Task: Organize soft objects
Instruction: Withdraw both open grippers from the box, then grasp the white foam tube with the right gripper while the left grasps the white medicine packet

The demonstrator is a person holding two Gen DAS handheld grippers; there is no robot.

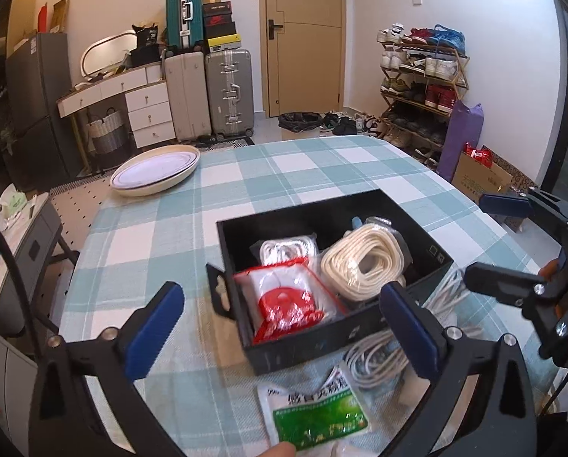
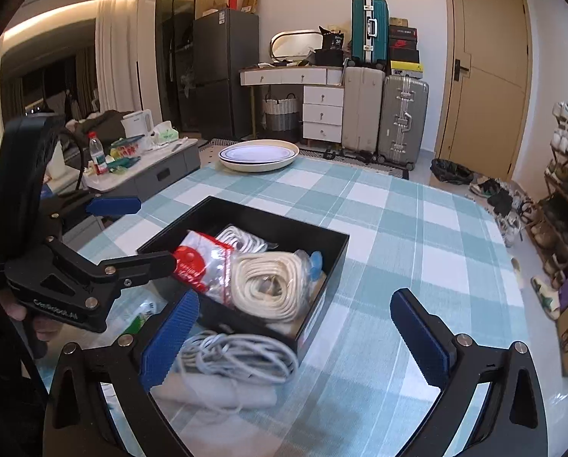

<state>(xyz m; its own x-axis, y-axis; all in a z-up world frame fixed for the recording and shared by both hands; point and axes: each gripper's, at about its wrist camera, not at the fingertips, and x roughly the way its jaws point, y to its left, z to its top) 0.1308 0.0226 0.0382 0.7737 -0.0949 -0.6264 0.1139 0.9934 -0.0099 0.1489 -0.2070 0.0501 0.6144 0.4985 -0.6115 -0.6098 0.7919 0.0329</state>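
Note:
A black open box (image 1: 417, 205) (image 2: 337, 259) sits on the checked tablecloth. It holds a cream rope coil (image 1: 364, 262) (image 2: 268, 282), a red and white packet (image 1: 287, 304) (image 2: 196, 262) and a bagged white cable (image 1: 284, 251) (image 2: 242, 238). A loose white cable bundle (image 1: 375, 358) (image 2: 238, 358) lies on a folded white cloth (image 2: 215, 392) by the box's near side. A green and white sachet (image 1: 318, 411) lies in front of the box. My left gripper (image 1: 280, 331) is open and empty above the box's near corner. My right gripper (image 2: 295, 339) is open and empty, over the cable bundle.
A cream plate (image 1: 154, 169) (image 2: 259, 156) sits at the table's far edge. Suitcases (image 1: 228, 91), a white drawer unit (image 2: 322, 114) and a door (image 1: 304, 38) stand behind. A shoe rack (image 1: 421, 80) stands to the right. A low side table with clutter (image 2: 139, 160) stands at the left.

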